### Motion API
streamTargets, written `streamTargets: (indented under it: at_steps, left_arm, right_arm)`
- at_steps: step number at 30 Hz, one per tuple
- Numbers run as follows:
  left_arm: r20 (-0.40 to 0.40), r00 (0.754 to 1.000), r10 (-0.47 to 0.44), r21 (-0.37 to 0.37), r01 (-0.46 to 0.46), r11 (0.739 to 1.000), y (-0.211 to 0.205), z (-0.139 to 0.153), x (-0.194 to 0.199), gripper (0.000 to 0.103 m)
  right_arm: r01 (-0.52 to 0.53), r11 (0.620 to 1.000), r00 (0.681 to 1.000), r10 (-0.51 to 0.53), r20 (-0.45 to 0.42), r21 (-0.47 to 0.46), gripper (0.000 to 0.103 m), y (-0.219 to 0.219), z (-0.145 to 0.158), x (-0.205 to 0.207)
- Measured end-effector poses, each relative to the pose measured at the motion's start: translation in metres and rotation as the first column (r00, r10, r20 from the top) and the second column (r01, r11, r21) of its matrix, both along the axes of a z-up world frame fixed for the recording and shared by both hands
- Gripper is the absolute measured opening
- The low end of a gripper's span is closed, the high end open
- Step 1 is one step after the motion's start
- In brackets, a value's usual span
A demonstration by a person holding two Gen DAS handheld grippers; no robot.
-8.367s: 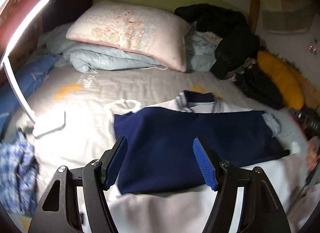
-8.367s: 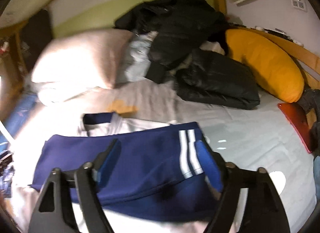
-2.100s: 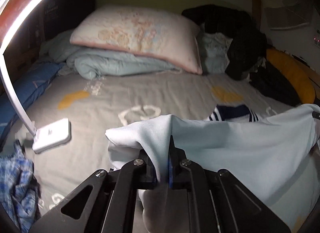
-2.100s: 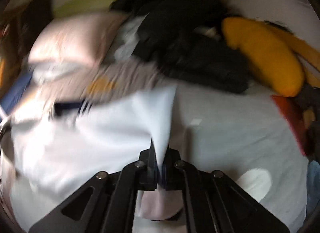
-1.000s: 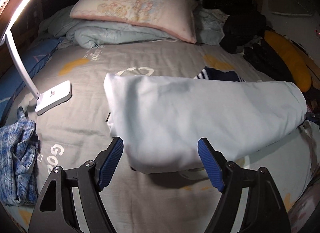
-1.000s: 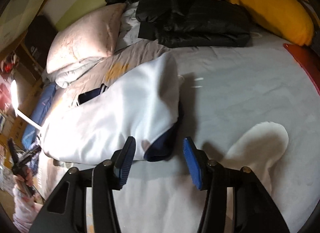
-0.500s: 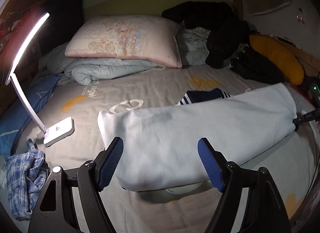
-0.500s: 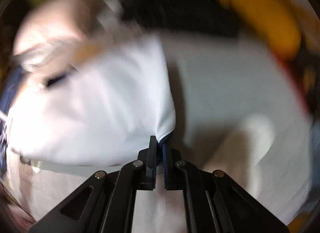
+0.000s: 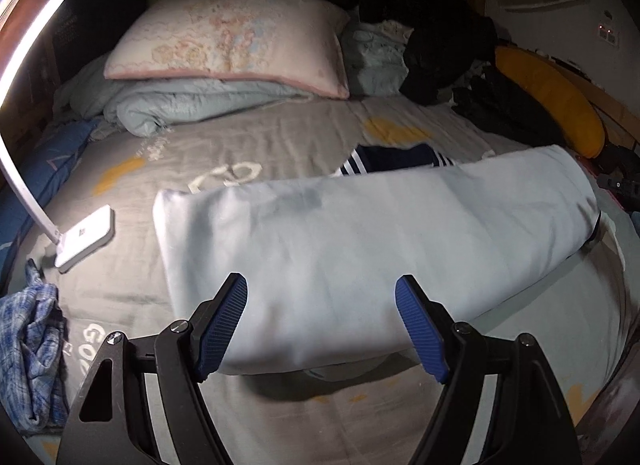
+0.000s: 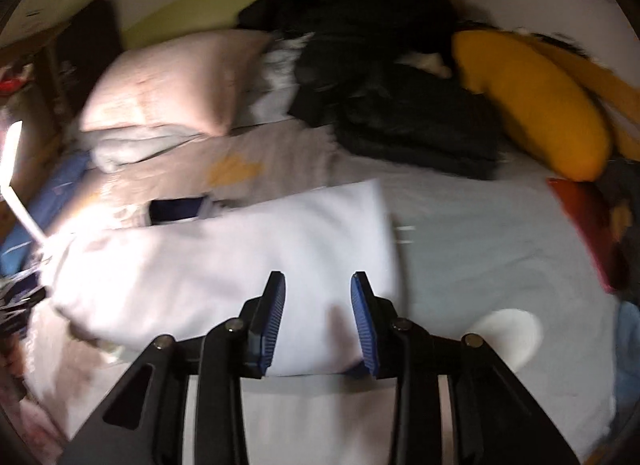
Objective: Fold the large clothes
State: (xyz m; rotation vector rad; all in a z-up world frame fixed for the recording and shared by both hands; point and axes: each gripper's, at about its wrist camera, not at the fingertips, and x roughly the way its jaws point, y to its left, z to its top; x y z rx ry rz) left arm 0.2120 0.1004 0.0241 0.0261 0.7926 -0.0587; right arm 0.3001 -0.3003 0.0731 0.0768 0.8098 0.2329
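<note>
A large white garment point(image 9: 360, 233) lies folded into a long band across the grey bed sheet point(image 9: 260, 145). Its navy collar with white stripes point(image 9: 394, 159) sticks out behind the fold. My left gripper point(image 9: 322, 311) is open and empty, just above the near edge of the garment. In the right wrist view the same garment point(image 10: 224, 261) lies flat, the navy collar point(image 10: 176, 209) behind it. My right gripper point(image 10: 318, 305) is open and empty over the garment's right end.
A pink pillow point(image 9: 232, 41) on a pale blue quilt point(image 9: 180, 101) lies at the head of the bed. Black jackets point(image 9: 432, 29) and an orange cushion point(image 9: 556, 97) are at the right. A lit desk lamp point(image 9: 82, 235) and a blue plaid cloth point(image 9: 30, 357) are at the left.
Both grippers held the white hem, carried it over the navy part and let go. Half a second ago my right gripper was shut on the garment's corner; now it is open.
</note>
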Motion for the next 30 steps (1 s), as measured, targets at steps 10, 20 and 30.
streamTargets:
  at_steps: [10,20,30]
  left_arm:
    - [-0.197,0.980,0.038,0.022,-0.035,0.999,-0.006,-0.053,0.044,0.086]
    - [-0.252,0.966,0.053,0.063,-0.038,0.997,-0.006,-0.067,0.043,0.095]
    - [-0.074,0.996,0.052,-0.068,-0.057,0.996,0.017,-0.010,0.017,0.094]
  right_arm:
    - [0.013,0.984,0.986,-0.042,-0.164,-0.177,0.093,0.028,-0.066,0.055]
    - [0.000,0.975,0.981,-0.043,-0.190,-0.224,0.098,0.032,-0.069,0.063]
    - [0.122,0.991,0.992,-0.120,-0.040,0.046,0.098,-0.009,-0.009,0.016]
